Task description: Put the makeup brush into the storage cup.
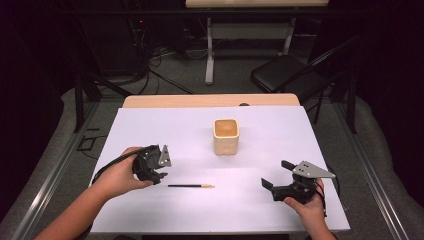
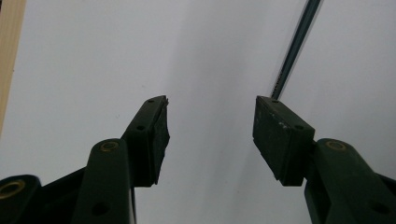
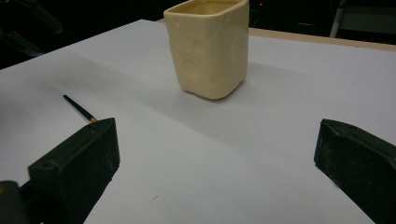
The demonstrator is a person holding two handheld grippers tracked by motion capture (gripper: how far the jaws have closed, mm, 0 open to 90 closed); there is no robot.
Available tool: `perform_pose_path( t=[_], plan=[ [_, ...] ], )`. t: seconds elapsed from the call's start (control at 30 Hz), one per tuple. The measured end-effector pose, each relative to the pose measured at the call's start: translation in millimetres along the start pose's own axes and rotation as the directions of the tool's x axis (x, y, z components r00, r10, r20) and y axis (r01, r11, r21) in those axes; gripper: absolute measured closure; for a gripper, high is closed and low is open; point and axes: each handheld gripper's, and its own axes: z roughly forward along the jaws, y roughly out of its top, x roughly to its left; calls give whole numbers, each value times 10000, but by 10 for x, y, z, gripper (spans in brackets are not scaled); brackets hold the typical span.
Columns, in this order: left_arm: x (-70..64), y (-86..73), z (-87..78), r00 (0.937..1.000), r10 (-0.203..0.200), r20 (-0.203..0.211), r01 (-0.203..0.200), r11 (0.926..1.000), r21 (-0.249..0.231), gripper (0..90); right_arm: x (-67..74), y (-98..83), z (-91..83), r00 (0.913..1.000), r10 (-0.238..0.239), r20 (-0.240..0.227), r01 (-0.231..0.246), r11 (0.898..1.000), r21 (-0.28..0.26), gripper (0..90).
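pencil: lies flat on the white worktop, in the near half, between the two hands; dark shaft, pale tip.
long axis: runs 9-to-3 o'clock across the high view, pale tip at the 3 o'clock end, dark end toward the left hand.
left gripper: just beside the pencil's dark end, which sits at its 3 o'clock in the high view. In the left gripper view the shaft runs up from the tip of the right-hand finger toward 1 o'clock, off to one side and not in the gap.
left fingers: apart, nothing between them but bare worktop.
right gripper: well apart from the pencil, whose pale tip lies at its 9 o'clock. In the right gripper view the pencil shows just above the left-hand finger, at about 10 o'clock.
right fingers: wide apart, empty.
cup: cream, upright, at 12 o'clock from the pencil, well apart.
nearer hand: the left, clearly.
judgement: the gap likely needs to shift sideways over the shaft before closing across it.
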Motion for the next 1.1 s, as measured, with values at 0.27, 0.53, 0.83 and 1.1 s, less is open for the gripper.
perform_pose_path(
  t=[0.27,0.53,0.83,1.1],
  plan=[
    [8,20,23,9989,422,185,-428,9986,308,473,-2,-1,-2,10000,-6,-4,6,10000,55,0],
    [5,40,95,9939,826,728,-874,9940,652,483,1,-4,5,10000,-21,-26,21,10000,74,0],
    [-24,86,181,9868,1097,1193,-1214,9880,956,539,2,-5,3,10000,-6,-46,7,10000,95,0],
    [-49,134,245,9801,1244,1547,-1406,9851,990,565,-1,-6,5,10000,-23,-60,23,9999,109,0]
  ],
)
